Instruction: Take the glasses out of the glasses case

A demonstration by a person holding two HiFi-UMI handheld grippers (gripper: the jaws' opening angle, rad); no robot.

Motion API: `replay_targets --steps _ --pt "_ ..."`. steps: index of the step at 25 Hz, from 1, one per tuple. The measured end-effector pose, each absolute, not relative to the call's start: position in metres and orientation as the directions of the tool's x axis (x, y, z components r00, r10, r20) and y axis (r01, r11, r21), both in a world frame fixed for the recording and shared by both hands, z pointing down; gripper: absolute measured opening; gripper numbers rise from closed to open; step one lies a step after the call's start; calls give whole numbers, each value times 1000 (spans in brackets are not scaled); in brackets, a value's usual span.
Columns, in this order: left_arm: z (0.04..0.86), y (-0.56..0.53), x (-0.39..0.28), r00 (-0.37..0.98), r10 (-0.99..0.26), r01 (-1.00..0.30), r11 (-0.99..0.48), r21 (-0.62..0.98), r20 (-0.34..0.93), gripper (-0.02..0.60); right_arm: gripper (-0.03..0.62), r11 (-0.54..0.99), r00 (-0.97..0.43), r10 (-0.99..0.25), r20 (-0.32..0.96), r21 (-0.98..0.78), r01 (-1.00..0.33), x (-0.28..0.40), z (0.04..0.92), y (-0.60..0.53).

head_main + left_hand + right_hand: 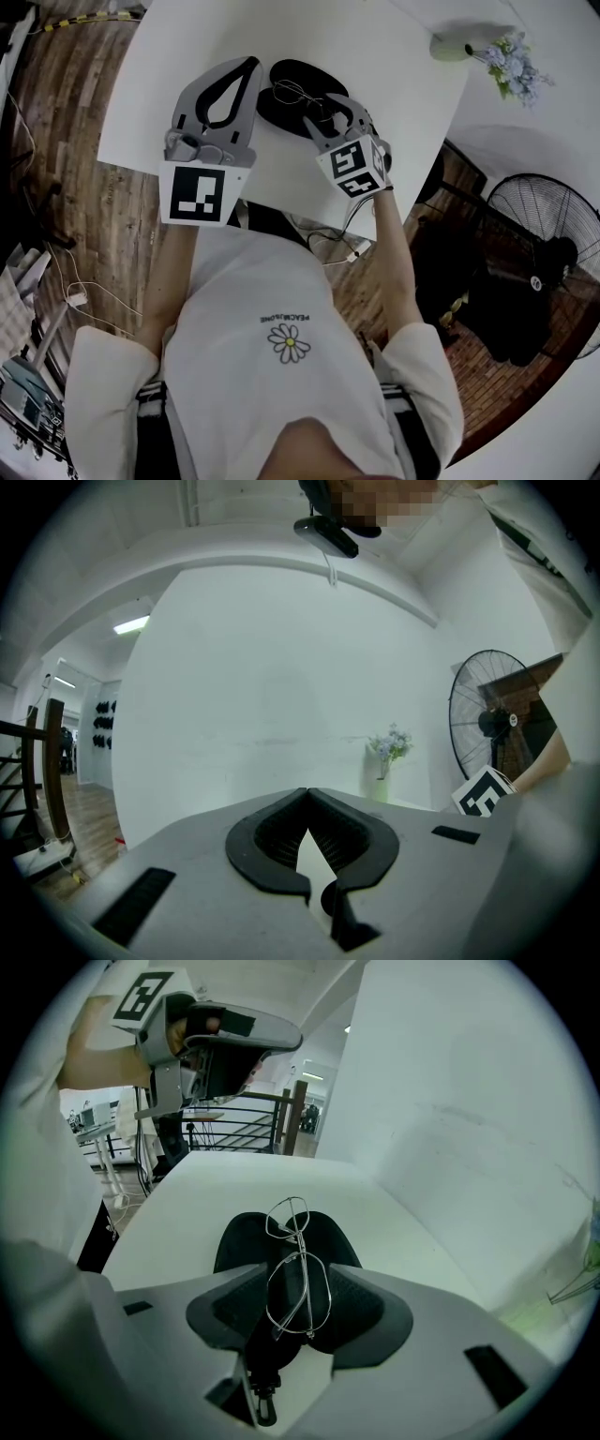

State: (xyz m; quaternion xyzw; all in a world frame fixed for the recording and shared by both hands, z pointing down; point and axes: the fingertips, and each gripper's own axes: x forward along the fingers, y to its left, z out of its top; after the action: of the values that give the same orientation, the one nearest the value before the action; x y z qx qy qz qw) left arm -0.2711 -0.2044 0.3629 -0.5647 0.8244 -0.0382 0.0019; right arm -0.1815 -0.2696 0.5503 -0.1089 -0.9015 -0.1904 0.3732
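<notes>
Right hand-held gripper [298, 1279] pinching the glasses [298, 1293] over the case [239, 1241]
Pads press the lens rims, jaws wide. Best to lift straight and gently so the temples clear the case on the worktop [187, 1204]. The left hand-held gripper [307, 792], pressed together and empty, could steady the case.

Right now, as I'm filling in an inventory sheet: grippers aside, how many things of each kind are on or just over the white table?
black soft oval glasses case: 1
silver wire-framed glasses: 1
pale green vase of small flowers: 1
Total: 3
</notes>
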Motion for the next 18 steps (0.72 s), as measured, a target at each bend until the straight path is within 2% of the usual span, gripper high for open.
replay_targets --steps 18 --pt "333 -193 -259 -333 -942 -937 335 -97 -35 17 201 879 -772 -34 634 387 279 -181 495 -273"
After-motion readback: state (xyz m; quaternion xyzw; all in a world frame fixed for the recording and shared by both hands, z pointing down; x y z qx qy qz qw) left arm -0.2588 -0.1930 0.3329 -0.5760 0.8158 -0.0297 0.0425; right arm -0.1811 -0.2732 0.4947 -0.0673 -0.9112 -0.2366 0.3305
